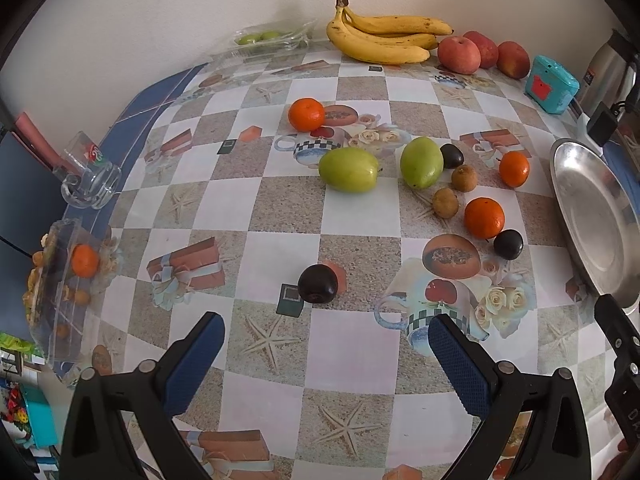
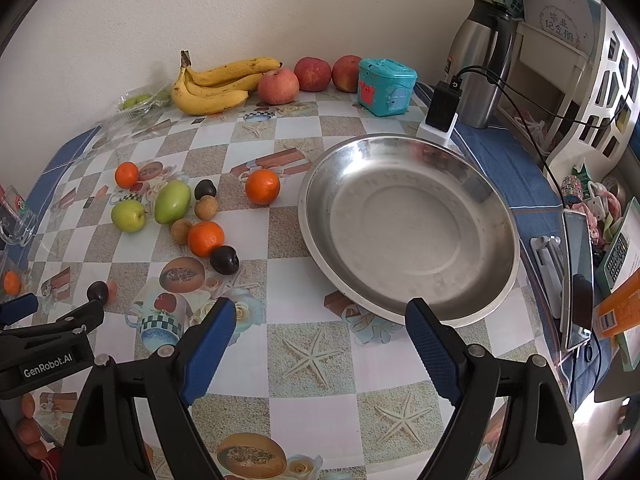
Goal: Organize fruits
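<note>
Soft, even daylight fills both views; shadows under the fruit are faint. The steel plate (image 2: 408, 228) ahead of the right jaws carries dull glare. Fisheye bending curves the table (image 1: 320, 360) edges, corners go black, and focus stays sharp.

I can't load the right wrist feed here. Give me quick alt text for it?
An empty steel plate sits on the checkered table just ahead of the open, empty right tool. Left of the plate lie loose oranges, green fruits and dark plums; bananas and apples line the back wall. The left tool shows at the left edge.
</note>
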The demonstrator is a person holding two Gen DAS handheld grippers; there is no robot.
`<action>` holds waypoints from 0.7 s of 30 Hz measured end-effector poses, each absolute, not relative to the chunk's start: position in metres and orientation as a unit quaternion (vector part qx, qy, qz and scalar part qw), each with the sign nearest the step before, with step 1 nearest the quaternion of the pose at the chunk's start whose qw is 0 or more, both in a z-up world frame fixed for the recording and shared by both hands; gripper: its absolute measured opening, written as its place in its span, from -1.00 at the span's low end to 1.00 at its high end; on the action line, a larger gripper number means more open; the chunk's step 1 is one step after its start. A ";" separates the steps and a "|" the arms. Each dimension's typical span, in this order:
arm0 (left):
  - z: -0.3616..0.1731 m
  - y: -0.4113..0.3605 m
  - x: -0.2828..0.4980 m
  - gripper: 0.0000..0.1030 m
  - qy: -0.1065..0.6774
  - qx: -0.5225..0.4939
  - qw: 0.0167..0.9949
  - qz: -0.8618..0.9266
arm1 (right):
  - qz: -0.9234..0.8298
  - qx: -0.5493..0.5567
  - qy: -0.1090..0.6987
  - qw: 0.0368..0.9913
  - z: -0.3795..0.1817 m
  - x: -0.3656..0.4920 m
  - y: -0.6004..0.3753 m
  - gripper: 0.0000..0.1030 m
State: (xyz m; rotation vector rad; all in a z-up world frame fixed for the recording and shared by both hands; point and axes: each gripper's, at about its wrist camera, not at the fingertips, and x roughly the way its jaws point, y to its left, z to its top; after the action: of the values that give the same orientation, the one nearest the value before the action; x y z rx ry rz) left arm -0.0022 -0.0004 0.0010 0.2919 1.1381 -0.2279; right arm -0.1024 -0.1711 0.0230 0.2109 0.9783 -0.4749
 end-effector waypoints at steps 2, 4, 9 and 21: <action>0.001 -0.001 -0.002 1.00 0.535 0.136 0.826 -0.112 | -0.225 0.100 0.465 0.850 0.023 -0.102 -0.171 0.69; 0.002 -0.001 -0.002 1.00 0.534 0.133 0.827 -0.118 | -0.226 0.100 0.465 0.850 0.023 -0.102 -0.171 0.69; 0.005 0.000 -0.001 1.00 0.529 0.121 0.830 -0.125 | -0.226 0.099 0.467 0.849 0.021 -0.103 -0.171 0.69; 0.028 0.020 0.013 1.00 0.468 0.036 0.870 -0.152 | -0.193 0.121 0.459 0.859 0.020 -0.091 -0.169 0.69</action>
State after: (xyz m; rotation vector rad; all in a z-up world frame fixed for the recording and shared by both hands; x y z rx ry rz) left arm 0.0128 0.0201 0.0277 0.0761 0.9789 -0.3182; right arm -0.0914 -0.1692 0.0205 0.2533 0.9632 -0.4062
